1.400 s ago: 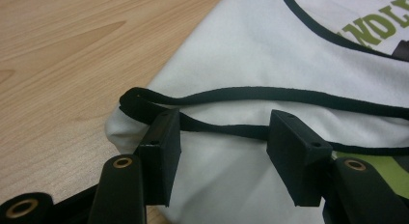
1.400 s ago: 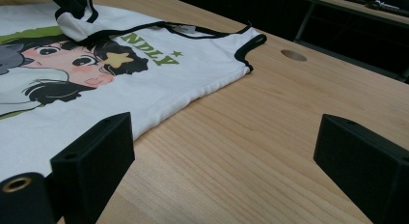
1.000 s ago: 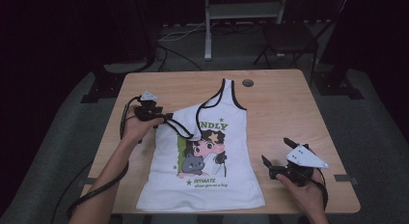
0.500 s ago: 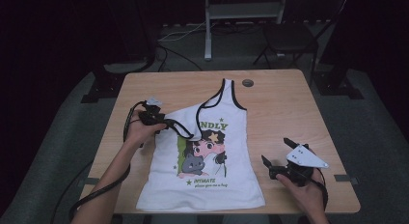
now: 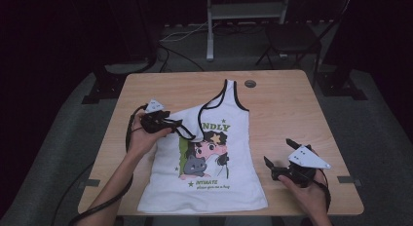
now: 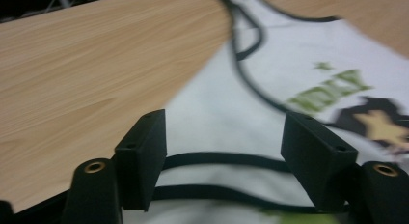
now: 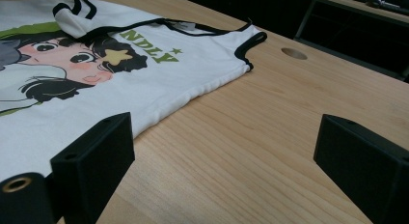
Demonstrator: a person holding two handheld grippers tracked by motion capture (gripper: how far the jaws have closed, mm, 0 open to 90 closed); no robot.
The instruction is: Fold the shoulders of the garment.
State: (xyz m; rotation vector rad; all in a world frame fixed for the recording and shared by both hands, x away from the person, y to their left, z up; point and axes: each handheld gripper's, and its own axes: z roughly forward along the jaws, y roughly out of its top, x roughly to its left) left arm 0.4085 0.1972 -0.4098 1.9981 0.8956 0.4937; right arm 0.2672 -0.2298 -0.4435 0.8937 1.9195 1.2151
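A white tank top with black trim and a cartoon girl print lies flat on the wooden table. Its left strap is folded inward over the chest. My left gripper rests over that folded strap. Its jaws have just been opening, and in the left gripper view the black-edged strap lies between them without being pinched. My right gripper stands open on bare wood to the right of the shirt's hem. The right gripper view has nothing between its jaws, with the shirt off to their left.
A round cable hole sits near the table's far edge, right of the shirt's neck. Behind the table stand a metal desk leg and a dark chair. Cables trail on the grey floor.
My left gripper has moved a little to the right and nearer, carrying the strap fold farther over the shirt, and its jaws stand wider. The right gripper has not moved.
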